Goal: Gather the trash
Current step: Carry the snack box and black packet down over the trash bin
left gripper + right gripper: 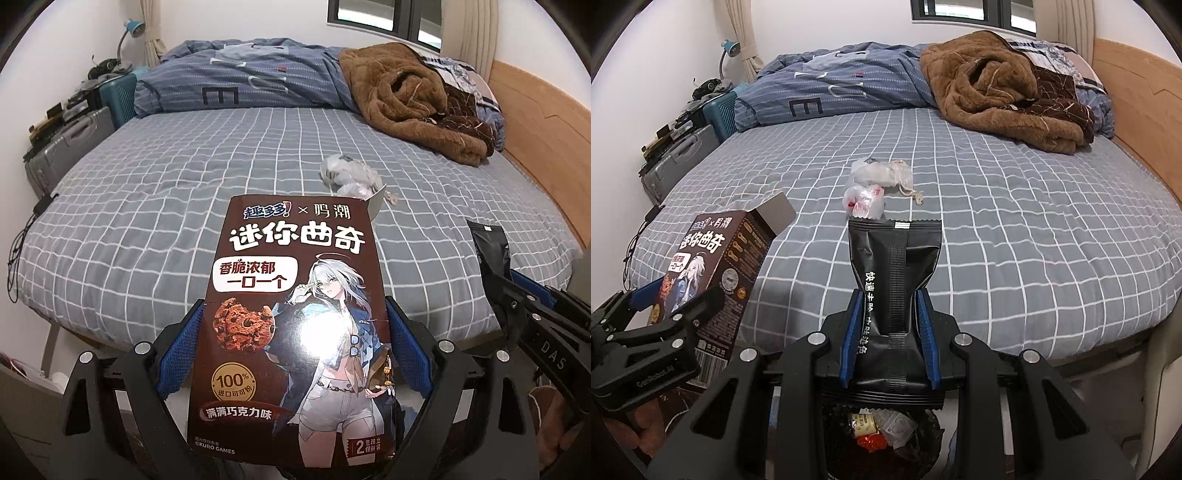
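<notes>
My left gripper (pixel 294 300) is shut on a brown cookie box (pixel 291 325) with a cartoon figure on its front, its top flap open. The blue pads (pixel 181 350) press on both sides of the box. My right gripper (pixel 889 291) is shut on a black snack packet (pixel 894 258), pinched at its middle. Below the packet stands a trash bin (pixel 834 424) with a black liner and several wrappers inside. Crumpled clear plastic bags (pixel 875 181) lie on the bed ahead. The right wrist view shows the left gripper (pixel 676 295) with the box (pixel 716 258) at the left.
The bed (pixel 1015 221) has a grey checked sheet. A brown fleece blanket (pixel 997 92) and a blue quilt (pixel 842 85) are piled at its far end. A wooden headboard (pixel 1137 110) runs along the right. Suitcases (pixel 679 162) and a lamp (pixel 729 48) stand at the left.
</notes>
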The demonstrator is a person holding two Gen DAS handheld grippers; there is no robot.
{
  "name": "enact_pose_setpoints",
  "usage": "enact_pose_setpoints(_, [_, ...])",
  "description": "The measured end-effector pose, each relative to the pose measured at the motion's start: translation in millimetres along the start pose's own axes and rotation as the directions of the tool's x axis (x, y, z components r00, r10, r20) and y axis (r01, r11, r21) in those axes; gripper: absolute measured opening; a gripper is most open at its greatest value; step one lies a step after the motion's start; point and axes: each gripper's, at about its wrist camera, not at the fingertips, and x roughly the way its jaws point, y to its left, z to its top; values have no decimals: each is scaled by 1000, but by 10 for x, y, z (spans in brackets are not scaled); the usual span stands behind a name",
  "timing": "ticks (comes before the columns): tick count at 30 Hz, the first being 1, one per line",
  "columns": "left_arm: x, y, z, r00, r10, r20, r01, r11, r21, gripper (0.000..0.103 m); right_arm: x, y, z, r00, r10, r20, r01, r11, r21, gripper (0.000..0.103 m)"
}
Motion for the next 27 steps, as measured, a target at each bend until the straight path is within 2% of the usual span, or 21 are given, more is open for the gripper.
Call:
enact_pose_setpoints(11, [-45, -30, -318, 999, -3, -35, 4, 1000, 22, 89, -21, 101, -274, 999, 14, -44, -15, 1000, -15, 28])
enact_pose_setpoints(27, [-144, 91, -735, 996, -2, -84, 2, 1000, 3, 89, -65, 195, -671, 996, 4, -93, -8, 999, -47, 28])
